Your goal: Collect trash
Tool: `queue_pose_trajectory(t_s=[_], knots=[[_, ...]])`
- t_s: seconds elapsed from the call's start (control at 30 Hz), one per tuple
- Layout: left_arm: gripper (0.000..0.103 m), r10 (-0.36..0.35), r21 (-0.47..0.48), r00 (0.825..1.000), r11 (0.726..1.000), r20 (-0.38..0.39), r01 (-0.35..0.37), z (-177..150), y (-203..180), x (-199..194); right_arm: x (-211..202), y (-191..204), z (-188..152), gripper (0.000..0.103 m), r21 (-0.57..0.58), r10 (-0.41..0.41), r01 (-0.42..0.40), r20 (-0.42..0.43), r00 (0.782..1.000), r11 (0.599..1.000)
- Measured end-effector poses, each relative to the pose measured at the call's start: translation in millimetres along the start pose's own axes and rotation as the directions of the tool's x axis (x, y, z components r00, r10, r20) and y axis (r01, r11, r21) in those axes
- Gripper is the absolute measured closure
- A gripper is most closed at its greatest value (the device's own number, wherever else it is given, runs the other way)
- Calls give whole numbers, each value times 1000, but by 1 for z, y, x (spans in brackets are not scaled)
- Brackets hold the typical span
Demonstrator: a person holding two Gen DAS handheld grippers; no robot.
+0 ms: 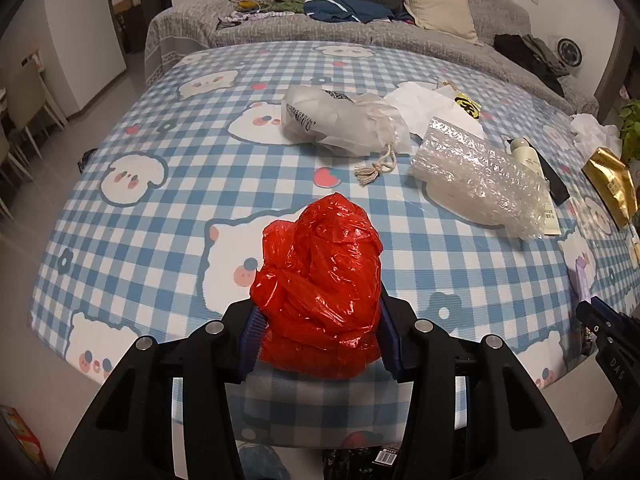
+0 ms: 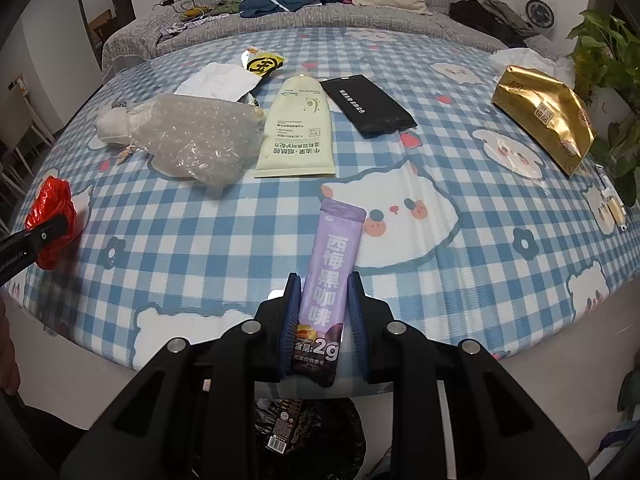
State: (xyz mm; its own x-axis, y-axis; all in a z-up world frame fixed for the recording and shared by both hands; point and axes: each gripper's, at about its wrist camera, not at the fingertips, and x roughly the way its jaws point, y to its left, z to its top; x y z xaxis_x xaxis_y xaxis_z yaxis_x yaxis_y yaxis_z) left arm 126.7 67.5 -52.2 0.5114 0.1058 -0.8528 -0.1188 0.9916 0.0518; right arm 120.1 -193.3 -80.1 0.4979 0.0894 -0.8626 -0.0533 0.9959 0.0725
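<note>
Red plastic bag (image 1: 320,280) is clamped in my left gripper (image 1: 320,336), held just above the table (image 1: 160,208) near its front edge. My right gripper (image 2: 325,320) is closed on a purple sachet (image 2: 326,280). Both picks look done. Next I must carry them over the bin (image 2: 304,432) below the table edge and open the jaws. More trash waits: bubble wrap (image 2: 200,140), tube (image 2: 298,128).
</note>
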Motion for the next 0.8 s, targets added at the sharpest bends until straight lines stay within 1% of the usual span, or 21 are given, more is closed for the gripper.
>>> queue_pose_trajectory(t_s=[0.1,0.4,0.63,0.8], knots=[[56,9,-10,1000,1000,9,-9,-4,2,-7,-6,0,-2,79,-1,0,0,6,1000,1000],[56,3,-14,1000,1000,16,-3,-22,5,-27,-20,8,-15,79,-16,4,-4,13,1000,1000],[56,15,-9,1000,1000,12,-15,-41,9,-40,-30,12,-26,79,-24,10,-9,19,1000,1000],[56,15,-23,1000,1000,16,-14,-55,14,-53,-38,16,-32,79,-29,15,-14,28,1000,999]])
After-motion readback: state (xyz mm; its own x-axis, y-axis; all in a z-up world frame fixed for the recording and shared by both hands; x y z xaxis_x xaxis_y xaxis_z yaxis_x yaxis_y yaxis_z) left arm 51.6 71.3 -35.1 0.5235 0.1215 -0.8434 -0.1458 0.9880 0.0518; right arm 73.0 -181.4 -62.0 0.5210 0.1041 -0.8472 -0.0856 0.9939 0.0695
